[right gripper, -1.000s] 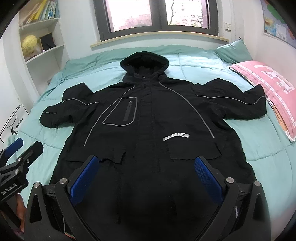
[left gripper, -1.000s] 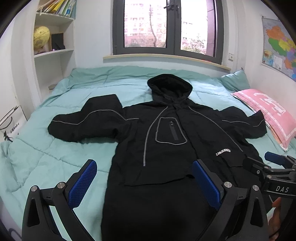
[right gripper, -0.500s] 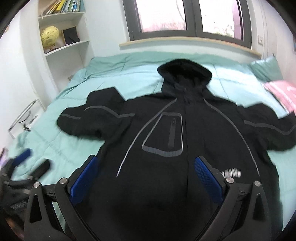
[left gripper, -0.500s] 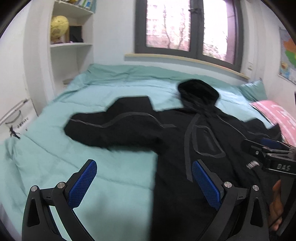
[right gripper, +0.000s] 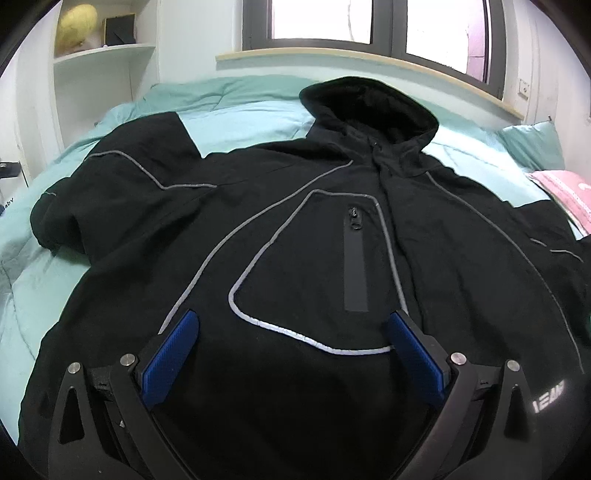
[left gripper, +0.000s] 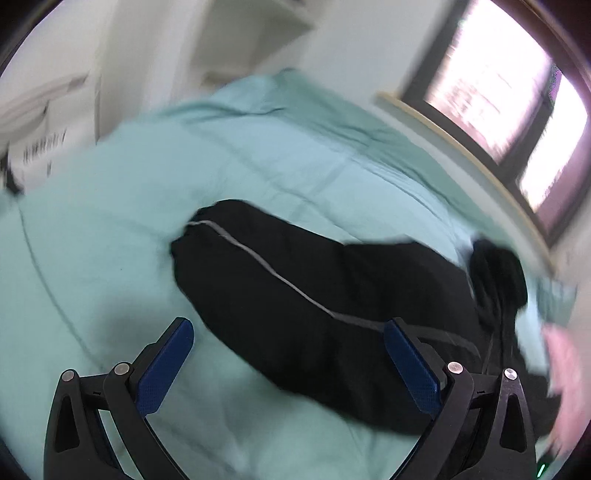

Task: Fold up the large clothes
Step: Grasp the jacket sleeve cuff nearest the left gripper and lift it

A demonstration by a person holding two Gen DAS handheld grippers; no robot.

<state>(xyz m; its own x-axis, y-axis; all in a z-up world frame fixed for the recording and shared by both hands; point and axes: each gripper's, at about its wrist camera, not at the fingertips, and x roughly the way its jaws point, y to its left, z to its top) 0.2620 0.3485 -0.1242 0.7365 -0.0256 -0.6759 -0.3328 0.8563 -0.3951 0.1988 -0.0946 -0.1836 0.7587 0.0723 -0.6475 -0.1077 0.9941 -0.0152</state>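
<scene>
Right now both of my claws hang over the bed (right gripper: 236, 107) with nothing between their blue pads. My left claw (left gripper: 288, 365) is spread wide, jaws well apart, above one sleeve (left gripper: 295, 291) of the black hooded jacket (right gripper: 295, 258). That sleeve stretches out across the teal quilt (left gripper: 110, 221), with a thin grey piping line running along its length. The left view is tilted and blurred, so I can make out little beyond the sleeve, the dark lump of the hood (left gripper: 498, 273) at the right, a smear of pink at the far right edge and the window (left gripper: 509, 92) above.

My right claw (right gripper: 295, 347) is likewise released, its fingers spread over the jacket's chest. The jacket lies flat on its back on the bed, front up, hood (right gripper: 369, 107) toward the window (right gripper: 369, 22), both sleeves out to the sides. Between my right fingertips I see a chest pocket (right gripper: 321, 273) outlined in reflective grey piping, with a vertical zipper (right gripper: 355, 258) in it. White lettering shows on the fabric just right of the right finger, cut off and partly unreadable. A pink pillow (right gripper: 565, 195) lies at the right edge of the bed, and a white shelf (right gripper: 103, 51) with a yellow round object (right gripper: 75, 24) stands by the wall at left.
</scene>
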